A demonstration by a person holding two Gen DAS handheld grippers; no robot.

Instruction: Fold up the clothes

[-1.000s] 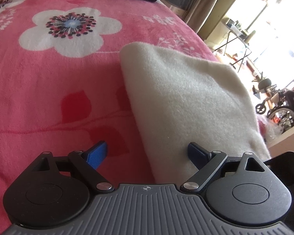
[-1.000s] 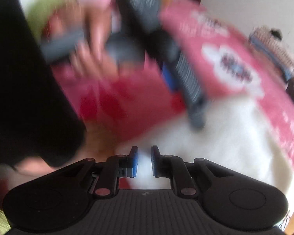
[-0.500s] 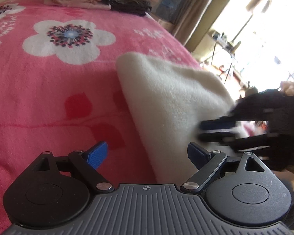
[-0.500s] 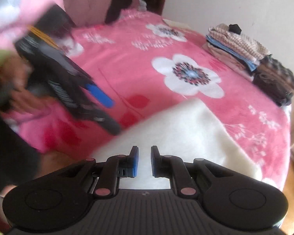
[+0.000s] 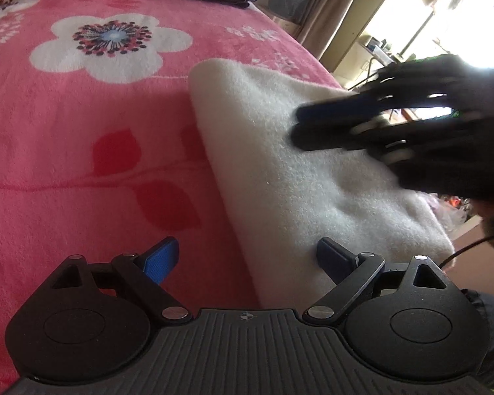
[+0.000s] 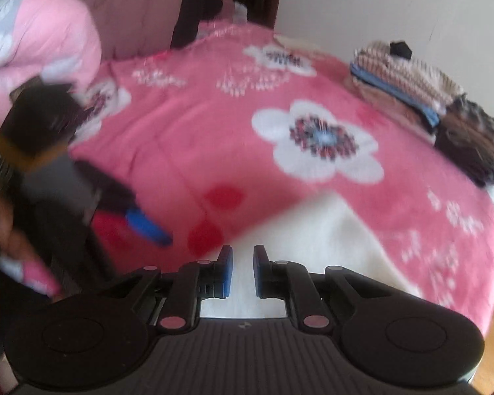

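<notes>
Fleece garment (image 5: pixel 313 177), cream-white and folded, is lying on the pink flowered bed cover (image 5: pixel 82 138) near the bed's edge, its long folded side running away from the left wrist camera. Left hand-held gripper (image 5: pixel 247 256) is hovering low at the near end of the fleece, fingers spread wide: blue-padded finger (image 5: pixel 163 258) is sitting over the pink cover, the other finger (image 5: pixel 334 256) over the fleece, nothing between them. Right hand-held gripper (image 5: pixel 299 125) is reaching in from the right, above the fleece top, blurred by motion. Compared with half a second ago it is lying further in over the cloth and higher in the left view; one second ago it was not in that view at all.

In the right wrist view its fingers (image 6: pixel 260 273) are standing nearly pressed together with a narrow gap, gripping nothing, cream fleece (image 6: pixel 313 247) showing just beyond the tips. The left gripper (image 6: pixel 148 227) is showing at the left, blurred, lower and nearer the fleece edge than half a second ago. Left gripper's spread is matching both earlier frames.

Stacks of folded clothes (image 6: pixel 411 92) are resting at the far side of the bed, well apart from the fleece. A rolled pink quilt (image 6: pixel 39 46) is lying at the head end.
</notes>
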